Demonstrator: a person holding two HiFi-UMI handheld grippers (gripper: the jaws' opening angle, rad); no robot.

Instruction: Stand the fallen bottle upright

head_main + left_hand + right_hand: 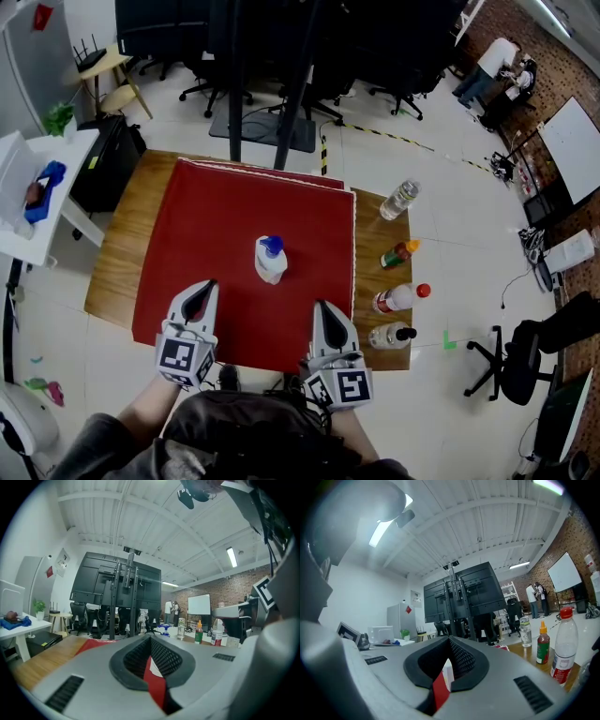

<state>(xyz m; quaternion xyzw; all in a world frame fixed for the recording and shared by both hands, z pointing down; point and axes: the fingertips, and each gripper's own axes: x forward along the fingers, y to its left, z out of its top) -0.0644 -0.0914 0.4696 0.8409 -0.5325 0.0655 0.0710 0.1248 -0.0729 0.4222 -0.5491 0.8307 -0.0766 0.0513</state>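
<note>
I see the white bottle (pixel 271 260) with its blue cap standing upright at the middle of the red cloth (pixel 216 206). My left gripper (pixel 204 289) sits over the cloth's near edge, left of the bottle and clear of it, jaws closed on nothing. My right gripper (pixel 323 314) is over the same edge on the bottle's right, jaws also together and empty. Off the cloth's right side, four other bottles (pixel 398 297) line the bare wood of the table (pixel 127 253).
</note>
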